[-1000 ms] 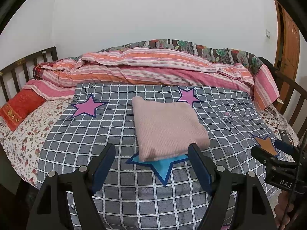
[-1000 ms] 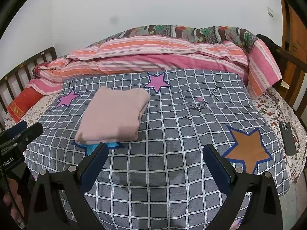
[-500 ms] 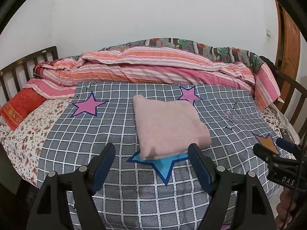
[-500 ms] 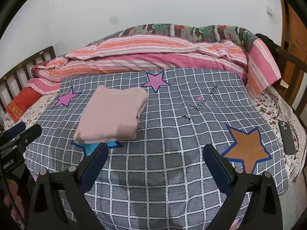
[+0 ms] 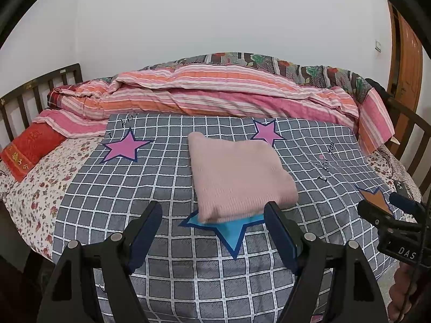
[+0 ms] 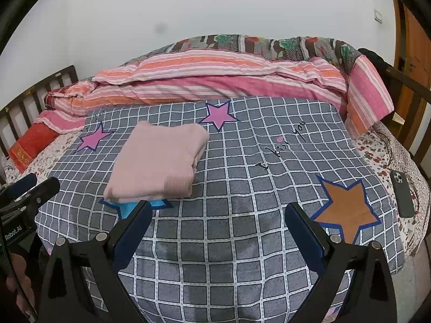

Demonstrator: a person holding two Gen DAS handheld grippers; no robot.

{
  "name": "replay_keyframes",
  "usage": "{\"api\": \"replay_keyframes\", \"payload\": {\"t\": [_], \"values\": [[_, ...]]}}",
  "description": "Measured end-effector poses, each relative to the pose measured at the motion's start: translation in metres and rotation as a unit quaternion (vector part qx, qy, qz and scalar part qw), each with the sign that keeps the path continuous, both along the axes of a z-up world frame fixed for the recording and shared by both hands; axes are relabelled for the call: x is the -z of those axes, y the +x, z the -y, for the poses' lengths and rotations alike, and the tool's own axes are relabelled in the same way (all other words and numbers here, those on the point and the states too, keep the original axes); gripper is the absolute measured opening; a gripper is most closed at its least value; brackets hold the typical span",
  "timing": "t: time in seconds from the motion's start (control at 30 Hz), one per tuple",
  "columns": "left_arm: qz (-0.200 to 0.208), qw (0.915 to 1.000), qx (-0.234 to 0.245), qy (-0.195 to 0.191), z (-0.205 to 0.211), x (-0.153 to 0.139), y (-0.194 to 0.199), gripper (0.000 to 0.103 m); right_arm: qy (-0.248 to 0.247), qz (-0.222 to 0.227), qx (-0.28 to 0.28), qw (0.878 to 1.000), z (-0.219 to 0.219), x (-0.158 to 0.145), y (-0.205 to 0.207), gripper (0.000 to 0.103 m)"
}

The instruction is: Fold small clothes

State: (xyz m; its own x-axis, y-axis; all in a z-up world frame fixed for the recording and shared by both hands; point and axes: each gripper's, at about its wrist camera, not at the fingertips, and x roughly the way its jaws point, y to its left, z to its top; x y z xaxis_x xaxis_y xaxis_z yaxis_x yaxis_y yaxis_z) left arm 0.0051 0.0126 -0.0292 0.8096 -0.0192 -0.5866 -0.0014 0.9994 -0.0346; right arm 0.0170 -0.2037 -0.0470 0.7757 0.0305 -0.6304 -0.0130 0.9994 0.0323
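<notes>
A pink knitted garment (image 5: pixel 237 177) lies folded into a neat rectangle on the grey checked sheet (image 5: pixel 161 177), partly covering a blue star print (image 5: pixel 231 228). It also shows in the right wrist view (image 6: pixel 161 161). My left gripper (image 5: pixel 212 215) is open and empty, held just in front of the garment's near edge. My right gripper (image 6: pixel 218 215) is open and empty, to the right of the garment over bare sheet. Each gripper shows at the edge of the other's view.
A rolled striped pink and orange quilt (image 5: pixel 215 94) lies along the back of the bed. A red pillow (image 5: pixel 29 148) lies at the left by the wooden headboard. A phone (image 6: pixel 402 193) lies at the right edge. A wooden door (image 5: pixel 406 80) stands at right.
Both grippers have pulled back slightly and risen; the garment sits a little lower and farther in both views. The garment itself has not moved.
</notes>
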Motion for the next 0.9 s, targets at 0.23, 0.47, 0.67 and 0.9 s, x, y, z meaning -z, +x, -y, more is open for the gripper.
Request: {"api": "replay_keyframes", "payload": {"t": [0.23, 0.47, 0.67, 0.9], "values": [[-0.001, 1.0000, -0.004, -0.002, -0.0034, 0.0006, -0.0009, 0.077, 0.001, 0.001, 0.000, 1.000, 0.0001, -0.0011, -0.0005, 0.097], [0.001, 1.0000, -0.006, -0.003, -0.0033, -0.0016, -0.0025, 0.077, 0.001, 0.002, 0.000, 1.000, 0.0006, -0.0021, -0.0006, 0.097], [0.001, 1.0000, -0.006, -0.004, -0.0029, -0.0033, -0.0027, 0.077, -0.001, 0.003, 0.000, 1.000, 0.0007, -0.0032, -0.0006, 0.097], [0.001, 1.0000, -0.007, -0.004, -0.0032, -0.0037, -0.0026, 0.077, -0.001, 0.004, -0.001, 1.000, 0.0005, -0.0047, -0.0002, 0.097]]}}
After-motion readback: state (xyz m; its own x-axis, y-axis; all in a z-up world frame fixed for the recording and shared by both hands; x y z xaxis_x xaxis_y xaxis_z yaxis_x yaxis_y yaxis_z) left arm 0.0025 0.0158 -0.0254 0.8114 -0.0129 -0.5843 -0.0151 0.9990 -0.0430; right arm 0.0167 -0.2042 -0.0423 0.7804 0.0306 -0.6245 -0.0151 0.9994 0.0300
